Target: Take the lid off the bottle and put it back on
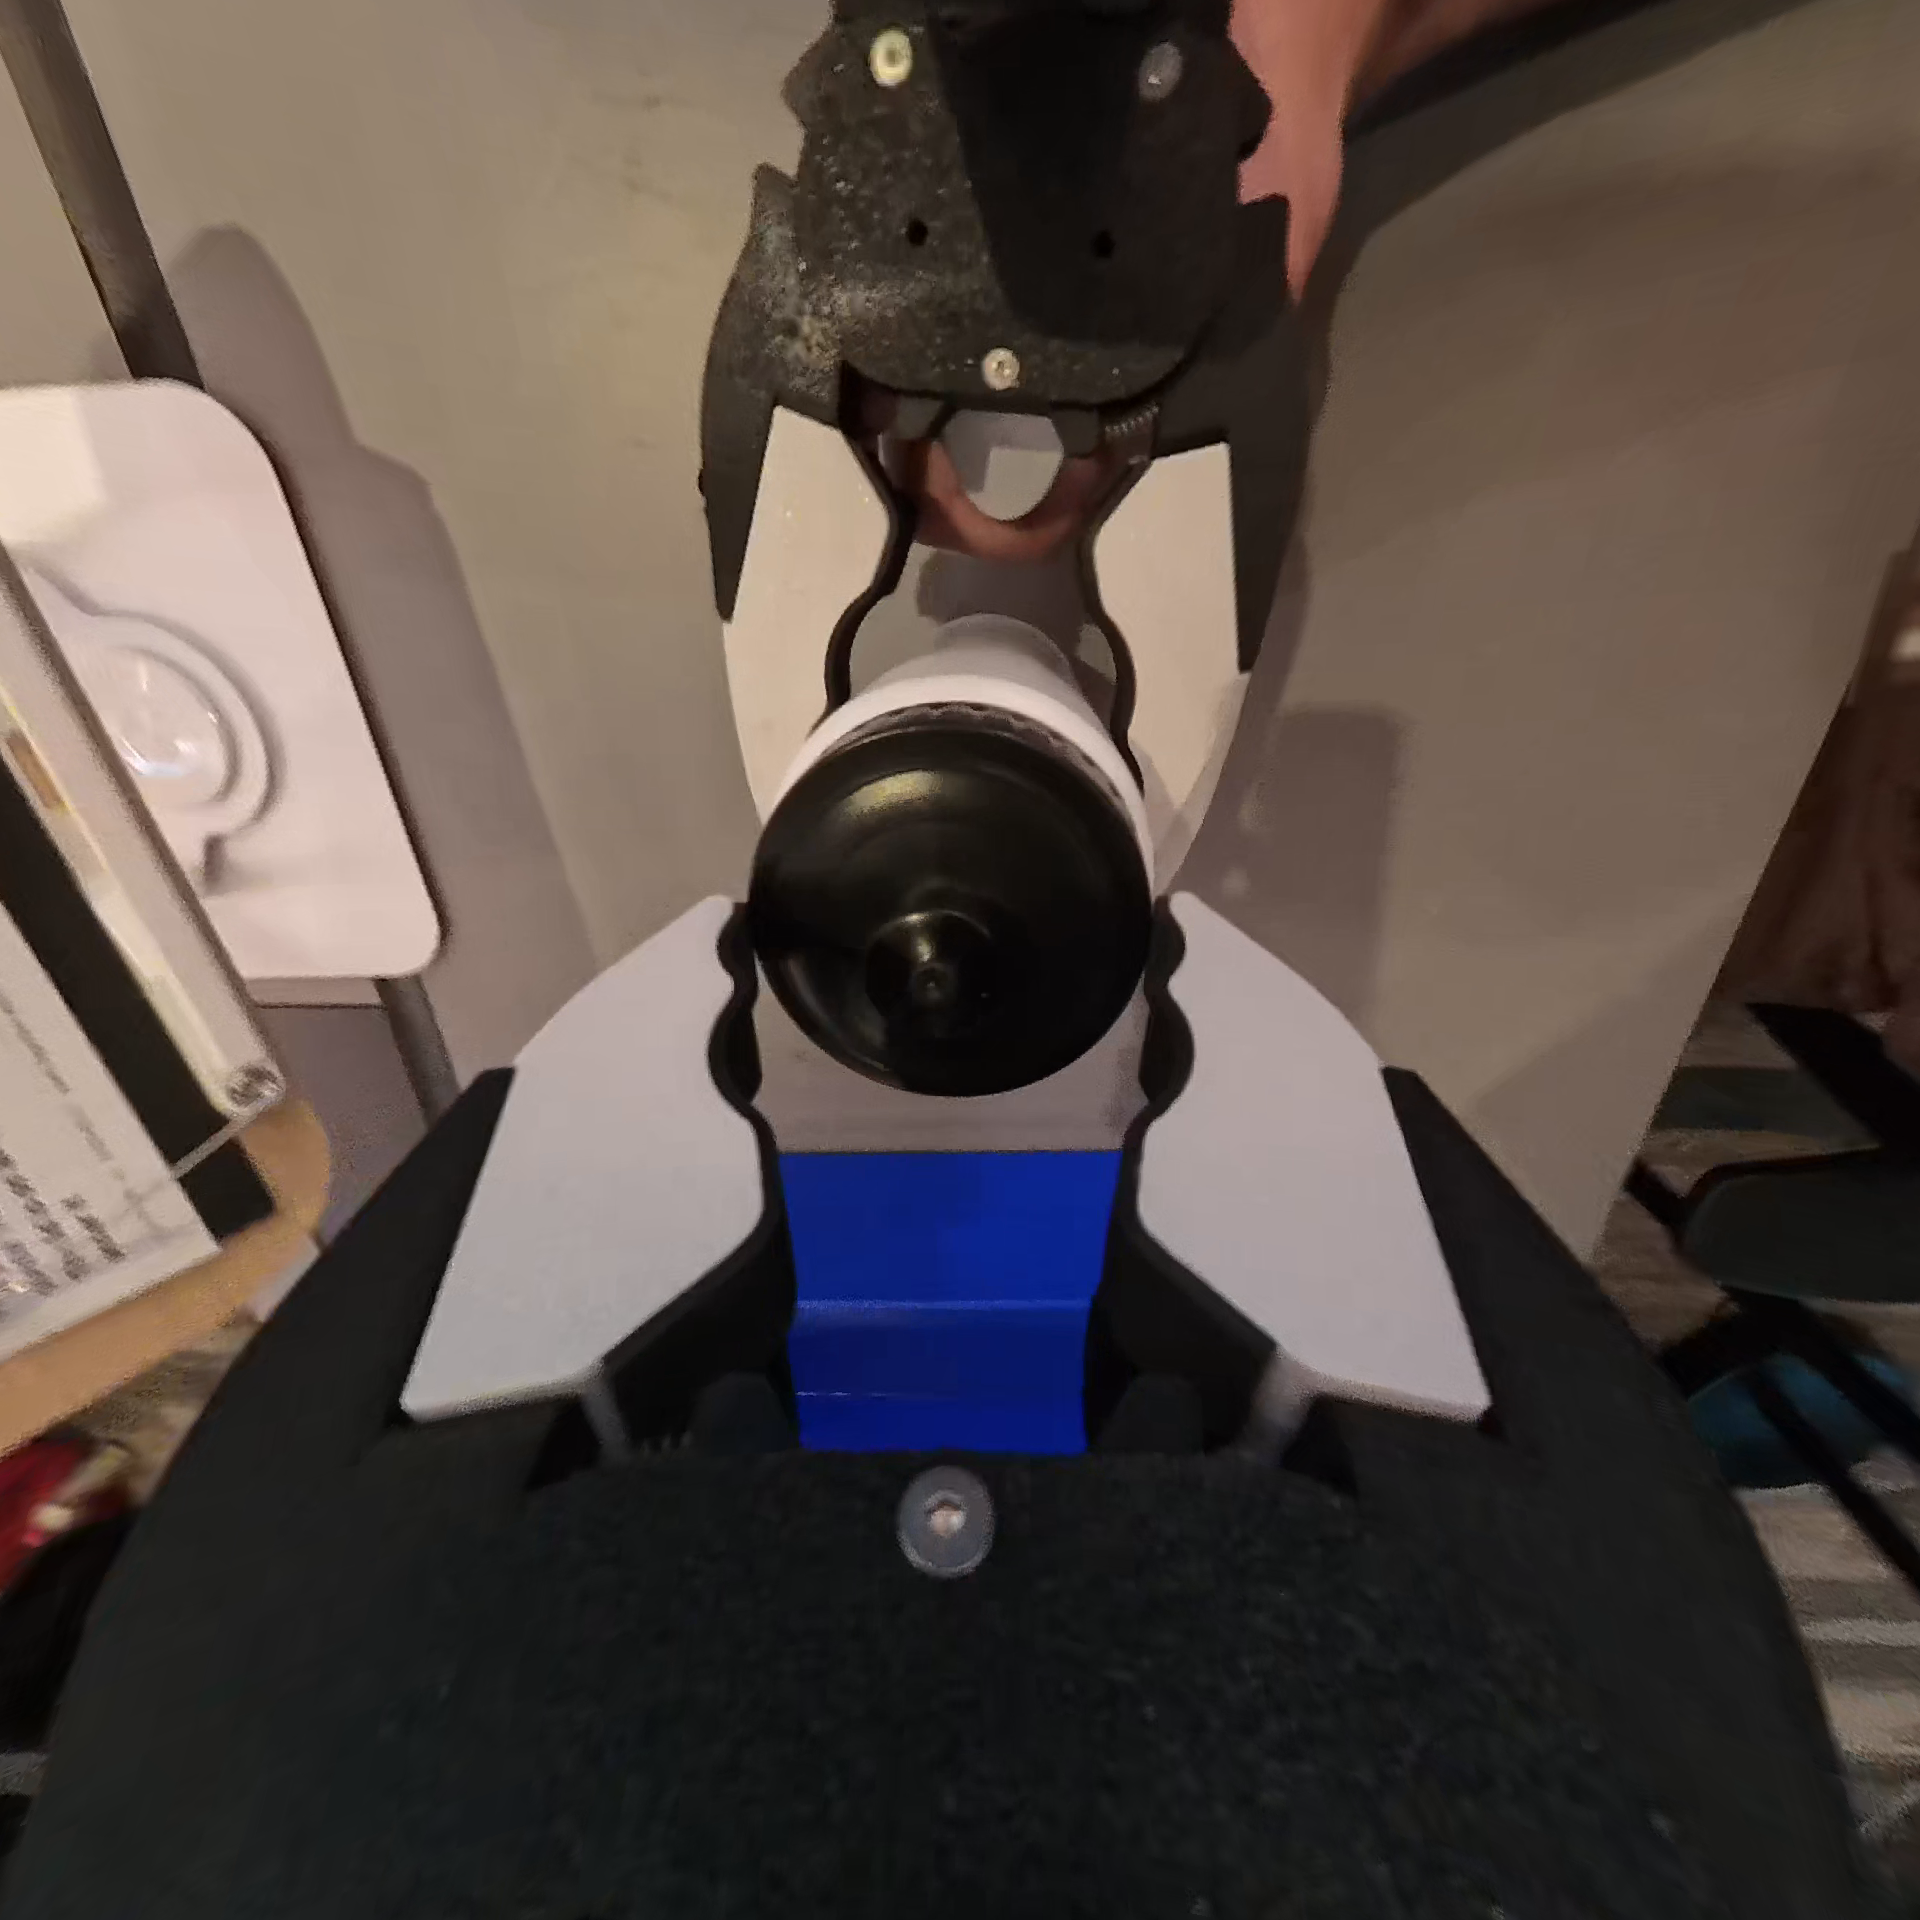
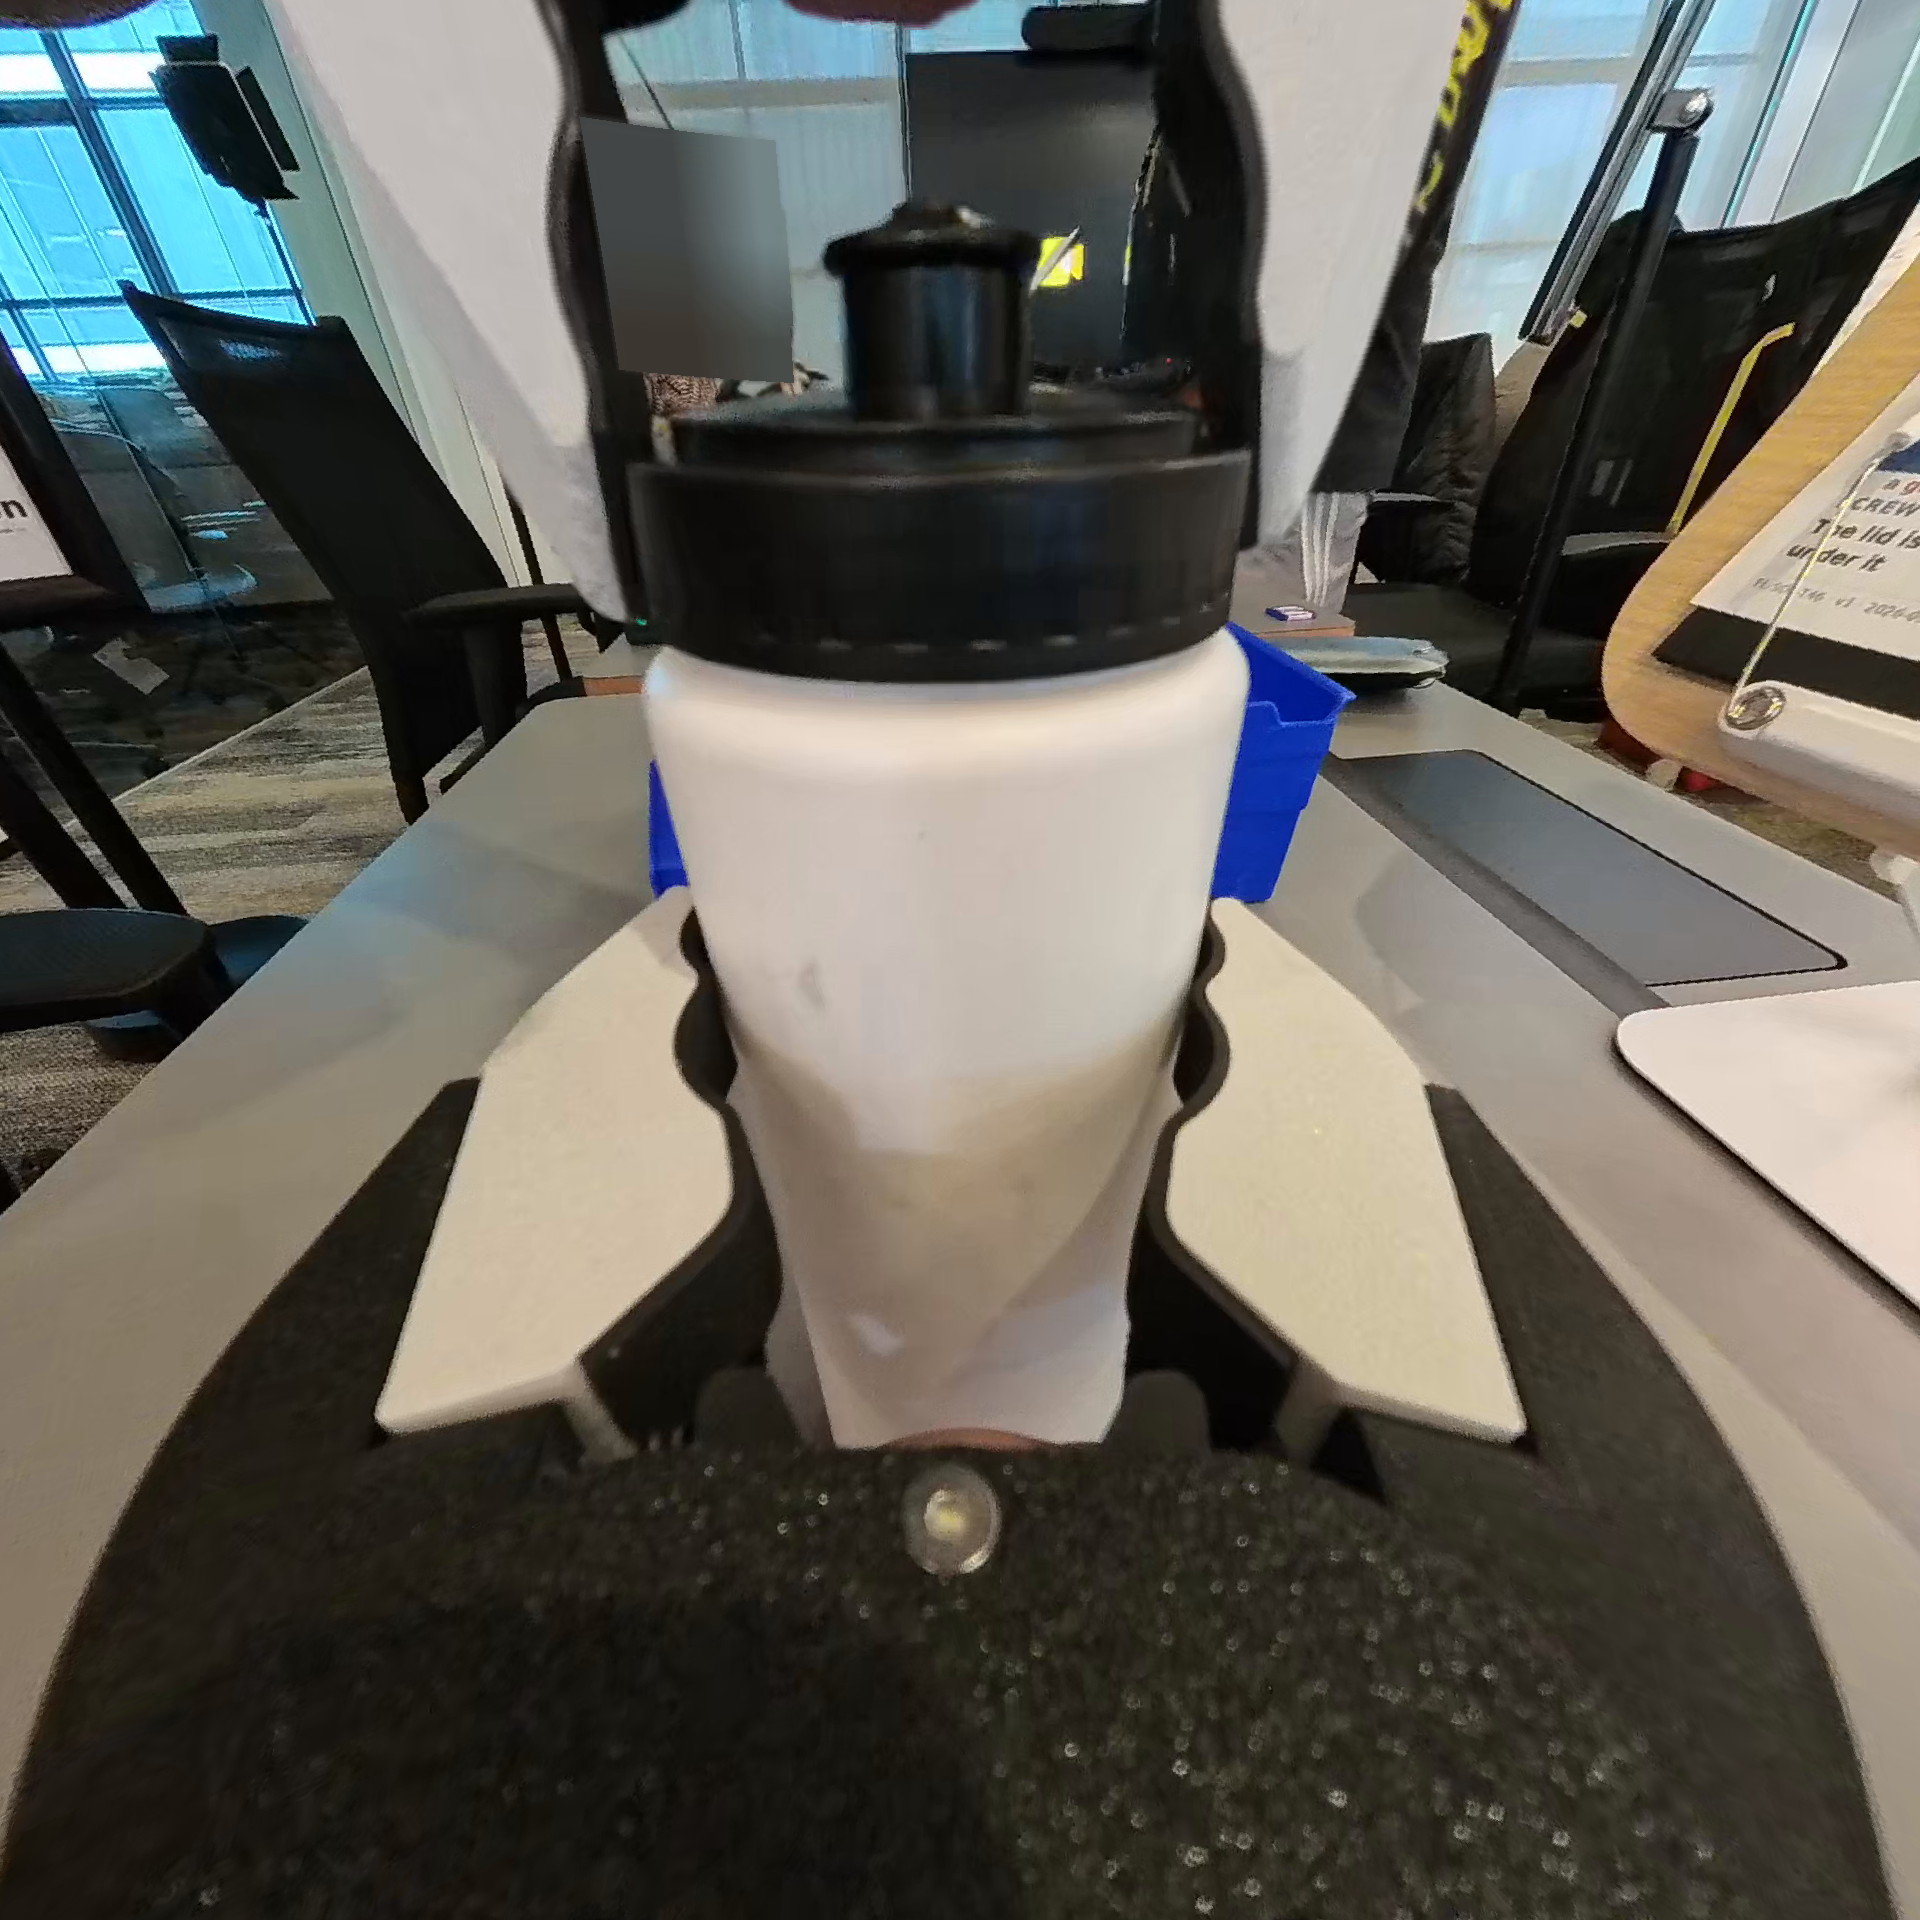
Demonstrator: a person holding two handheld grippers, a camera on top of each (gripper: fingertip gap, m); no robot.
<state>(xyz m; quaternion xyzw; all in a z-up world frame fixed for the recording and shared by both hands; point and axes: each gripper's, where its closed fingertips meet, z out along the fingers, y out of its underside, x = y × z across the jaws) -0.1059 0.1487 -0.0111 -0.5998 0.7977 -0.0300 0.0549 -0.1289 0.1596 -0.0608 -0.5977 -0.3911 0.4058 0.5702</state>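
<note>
Clamping bottle (image 2: pixel 940 935): right gripper (image 2: pixel 945 997); lid (image 1: pixel 951 904) between left gripper (image 1: pixel 951 977).

Left gripper (image 1: pixel 951 966) clamps black lid (image 1: pixel 951 904); right gripper (image 1: pixel 977 665) grips white bottle (image 1: pixel 966 675).

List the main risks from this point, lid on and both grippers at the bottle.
1. The left gripper straddles the black screw lid with spout near its fingertips only; a shallow hold could slip when twisting.
2. The right gripper clamps the smooth white plastic bottle low on its body; the bottle might rotate with the lid.
3. A blue plastic bin stands close behind on the grey table; a jerk could knock it.
</note>
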